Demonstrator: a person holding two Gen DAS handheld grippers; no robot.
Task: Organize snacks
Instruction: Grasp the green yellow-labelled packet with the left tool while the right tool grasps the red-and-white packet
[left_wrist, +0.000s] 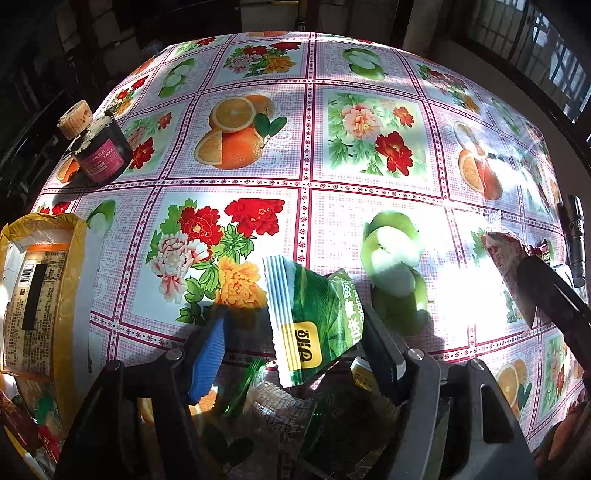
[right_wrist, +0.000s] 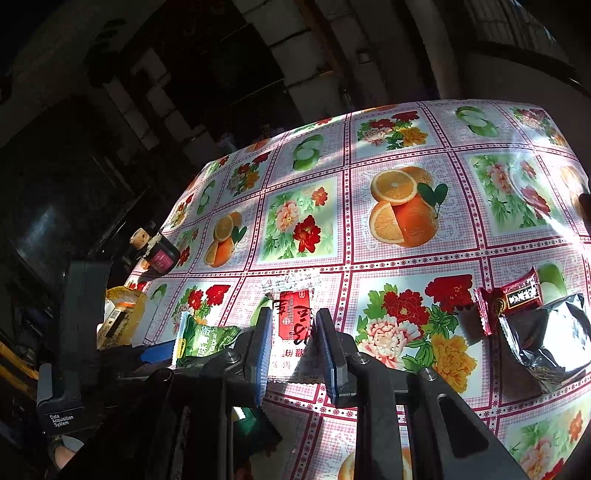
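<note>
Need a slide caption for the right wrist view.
Right gripper shut on a red-and-clear snack packet over the floral tablecloth.

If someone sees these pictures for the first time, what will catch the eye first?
First the bright tablecloth printed with oranges, flowers and green apples, lit by hard sunlight. Next, the green snack packet between the left gripper fingers, and the red-and-clear snack packet pinched by the right gripper. A dark ink bottle stands at the far left edge.

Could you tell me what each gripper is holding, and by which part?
The left gripper has the green snack packet by its lower half; the right gripper pinches the red-and-white packet across its middle.
</note>
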